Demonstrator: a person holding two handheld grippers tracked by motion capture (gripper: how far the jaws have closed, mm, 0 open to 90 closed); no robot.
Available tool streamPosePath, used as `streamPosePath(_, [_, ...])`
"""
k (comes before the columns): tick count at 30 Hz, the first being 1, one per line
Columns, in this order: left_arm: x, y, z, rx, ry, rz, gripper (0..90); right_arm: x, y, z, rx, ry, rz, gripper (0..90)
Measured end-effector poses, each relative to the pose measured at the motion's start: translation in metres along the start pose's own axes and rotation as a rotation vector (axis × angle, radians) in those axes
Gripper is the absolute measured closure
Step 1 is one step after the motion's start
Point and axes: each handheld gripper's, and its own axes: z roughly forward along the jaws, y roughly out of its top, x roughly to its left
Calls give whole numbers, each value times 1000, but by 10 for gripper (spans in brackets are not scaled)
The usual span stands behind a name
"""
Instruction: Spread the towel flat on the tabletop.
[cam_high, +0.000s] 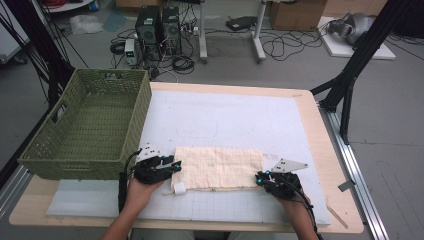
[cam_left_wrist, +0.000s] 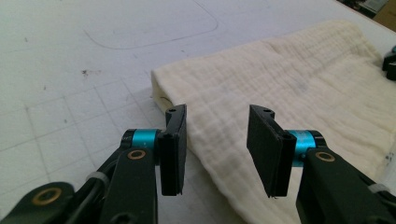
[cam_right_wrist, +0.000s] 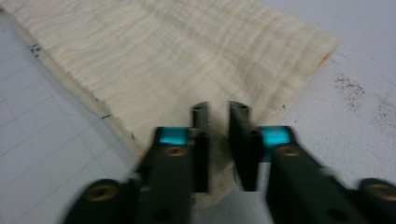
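1. Near the front edge of the worktop (cam_high: 310, 150), a cream folded cloth (cam_high: 217, 168) lies flat on the white gridded mat (cam_high: 225, 120). Its long axis runs from 9 o'clock to 3 o'clock in the high view.

2. Each short end of the cloth has a tool at it. The left tool (cam_high: 172, 166) sits at the 9 o'clock end and the right tool (cam_high: 261, 178) at the 3 o'clock end, near its front corner. Neither hand is clearly the nearer one.

3. From the left tool (cam_left_wrist: 217, 149), the cloth (cam_left_wrist: 289, 107) lies ahead toward 1 o'clock. The jaws stand apart over the near edge of the fabric, and the pads do not press on it, so this tool is open and holds nothing.

4. In the right gripper view, the right tool (cam_right_wrist: 219, 140) has its jaws drawn close together over the cloth (cam_right_wrist: 177, 56). The corner of the cloth passes between and beneath them, so I judge that it is pinched, though the frame is blurred.

5. My judgement is that the coming move turns on this end-to-end line-up. The left tool must close on its own edge before the cloth can be lifted or folded along its long axis.

6. A green woven basket (cam_high: 87, 125) stands at 10 o'clock from the cloth, just beside the left tool.
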Motion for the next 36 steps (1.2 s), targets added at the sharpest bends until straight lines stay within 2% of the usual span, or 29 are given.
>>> streamPosePath(3, [1, 0, -1, -6, 4, -1, 564, 3, 4, -6, 9, -20, -43, 894])
streamPosePath(8, [0, 0, 0, 1, 2, 6, 558, 0, 5, -21, -10, -57, -48, 893])
streamPosePath(10, [-1, 0, 1, 3, 2, 9, 558, -1, 1, -21, 8, -43, -33, 884])
streamPosePath(12, [-2, 0, 2, 2, 2, 11, 558, -2, -3, -16, 35, -31, -25, 799])
streamPosePath(16, [-1, 0, 2, 2, 0, 18, 571, -6, -2, -19, -18, -47, -2, 686])
streamPosePath(19, [-2, 2, 7, 17, -2, 29, 610, -10, -3, -23, -48, -55, 27, 686])
streamPosePath(22, [-8, 5, 15, 42, 18, 73, 678, -9, -4, -17, -30, -48, 21, 686])
streamPosePath(25, [-13, 6, 20, 94, 60, 120, 733, -7, -3, -14, -24, -41, 13, 683])
streamPosePath(27, [-16, 6, 21, 116, 109, 151, 875, -5, -2, -13, -21, -37, 9, 679])
streamPosePath(28, [-17, 6, 21, 117, 132, 163, 880, -4, -2, -12, -19, -36, 9, 676])
streamPosePath(32, [-10, 6, 16, 116, 193, 154, 888, -6, -3, -14, -27, -44, 17, 661])
streamPosePath(33, [-7, 6, 15, 112, 192, 141, 888, -7, -3, -15, -31, -46, 23, 657])
streamPosePath(35, [-4, 5, 13, 94, 161, 117, 880, -8, -3, -16, -38, -49, 27, 651])
streamPosePath(36, [-3, 5, 12, 82, 157, 114, 828, -9, -3, -16, -41, -52, 27, 643])
